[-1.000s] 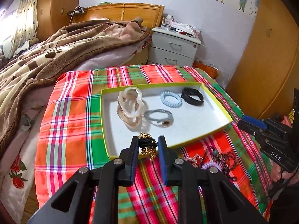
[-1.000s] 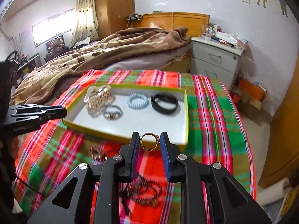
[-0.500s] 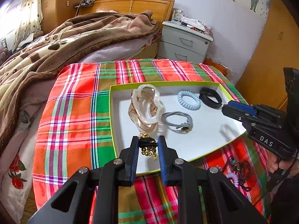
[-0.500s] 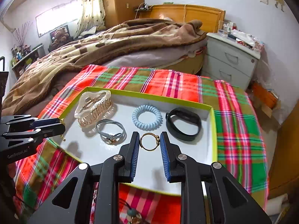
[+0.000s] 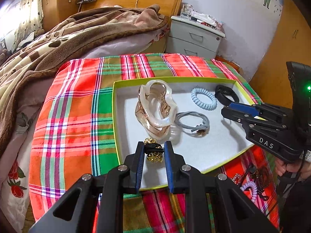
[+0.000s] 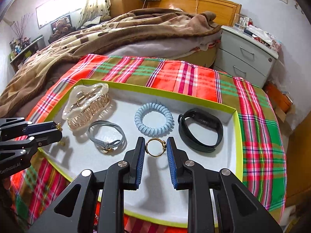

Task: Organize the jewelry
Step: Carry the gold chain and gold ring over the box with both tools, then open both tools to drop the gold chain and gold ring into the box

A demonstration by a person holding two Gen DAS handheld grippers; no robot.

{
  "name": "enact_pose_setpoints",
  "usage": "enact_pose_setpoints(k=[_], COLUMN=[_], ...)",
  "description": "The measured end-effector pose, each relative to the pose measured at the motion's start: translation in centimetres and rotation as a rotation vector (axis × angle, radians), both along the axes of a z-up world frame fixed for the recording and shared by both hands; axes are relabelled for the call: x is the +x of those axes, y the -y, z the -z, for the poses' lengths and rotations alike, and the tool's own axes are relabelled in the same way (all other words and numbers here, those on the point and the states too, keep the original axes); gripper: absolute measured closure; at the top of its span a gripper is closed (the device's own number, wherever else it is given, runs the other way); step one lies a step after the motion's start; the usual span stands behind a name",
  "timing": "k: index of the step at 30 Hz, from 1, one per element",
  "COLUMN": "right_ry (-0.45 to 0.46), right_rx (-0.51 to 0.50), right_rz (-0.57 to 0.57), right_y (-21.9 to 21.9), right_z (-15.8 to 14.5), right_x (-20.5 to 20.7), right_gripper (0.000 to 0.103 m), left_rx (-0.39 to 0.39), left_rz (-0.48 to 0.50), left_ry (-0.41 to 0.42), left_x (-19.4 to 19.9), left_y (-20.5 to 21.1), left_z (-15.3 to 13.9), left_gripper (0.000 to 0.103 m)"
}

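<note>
Both hand-held grippers are over the tray (image 6: 238, 128) now: right (image 6: 155, 148) pinching the ring (image 6: 154, 149), left (image 5: 154, 151) clamping the gold hair tie (image 5: 153, 151). Drop-off's next, I reckon.

The room is bright with daylight. A window (image 6: 56, 15) far up and left of the fingers (image 6: 140, 161) glows white. The fingers cast soft grey shadows on the white tray (image 6: 194, 184) floor just under them. Straight lines bend near the edges, and the corners go black. Close things look sharp; the plaid cloth (image 6: 262, 155) beside the fingers is a bit blurry.
</note>
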State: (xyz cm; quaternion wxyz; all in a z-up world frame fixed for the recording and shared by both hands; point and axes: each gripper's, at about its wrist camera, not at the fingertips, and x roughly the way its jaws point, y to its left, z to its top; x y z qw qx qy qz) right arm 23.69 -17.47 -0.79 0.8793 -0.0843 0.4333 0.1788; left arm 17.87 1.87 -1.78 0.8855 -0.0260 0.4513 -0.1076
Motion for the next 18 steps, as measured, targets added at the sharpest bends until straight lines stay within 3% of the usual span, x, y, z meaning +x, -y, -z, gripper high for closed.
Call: enact_pose_setpoints(k=[18], right_ry=[-0.023], right_rx=[-0.019], right_rz=[0.008], right_y=[-0.11], right_z=[1.06], right_x=[0.96], right_gripper=[0.079], left_rx=[0.023], left_rz=[0.012], left_ry=[-0.018], left_x=[0.41], left_y=[0.78], left_z=[0.74], left_gripper=[0.081])
